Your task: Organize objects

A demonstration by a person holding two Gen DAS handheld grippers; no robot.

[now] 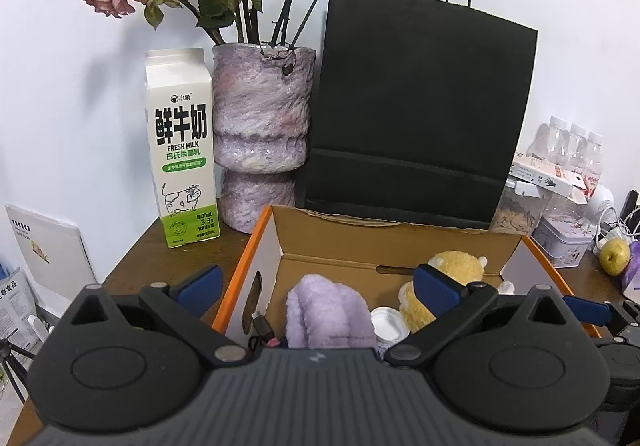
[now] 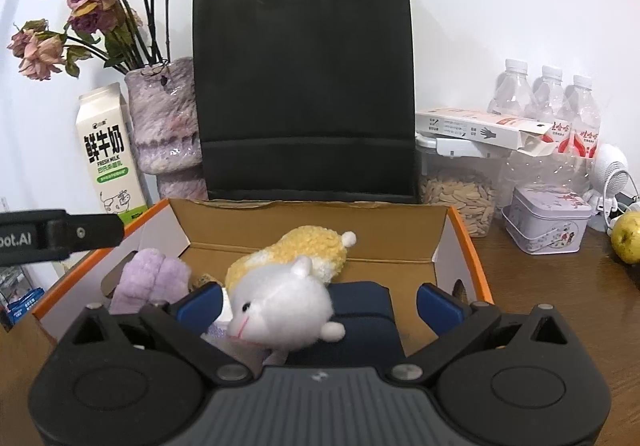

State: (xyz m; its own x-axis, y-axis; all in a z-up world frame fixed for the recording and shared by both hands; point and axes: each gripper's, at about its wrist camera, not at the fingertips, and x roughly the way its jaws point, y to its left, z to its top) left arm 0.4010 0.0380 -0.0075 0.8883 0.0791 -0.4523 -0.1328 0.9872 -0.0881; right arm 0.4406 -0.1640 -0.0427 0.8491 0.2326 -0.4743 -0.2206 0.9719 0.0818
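An open cardboard box with orange edges (image 1: 256, 246) (image 2: 468, 242) stands on the brown table. Inside lie a purple fluffy cloth (image 1: 332, 314) (image 2: 148, 278), a yellow-and-white plush toy (image 1: 456, 266) (image 2: 288, 286), a small white round lid (image 1: 390, 324) and a dark blue item (image 2: 360, 322). My left gripper (image 1: 320, 282) hovers over the box's near left side, open, nothing between its blue pads. My right gripper (image 2: 320, 302) is open too; the plush's white head sits between its pads, clear of both. The left gripper's arm (image 2: 60, 234) reaches in from the left edge.
Behind the box stand a black paper bag (image 1: 420, 106) (image 2: 304, 86), a purple vase of dried roses (image 1: 262, 126) (image 2: 166, 118) and a milk carton (image 1: 182, 150) (image 2: 106, 150). At right are water bottles (image 2: 548, 106), a seed jar (image 2: 460, 194), a tin (image 2: 548, 218) and a pear (image 2: 628, 238).
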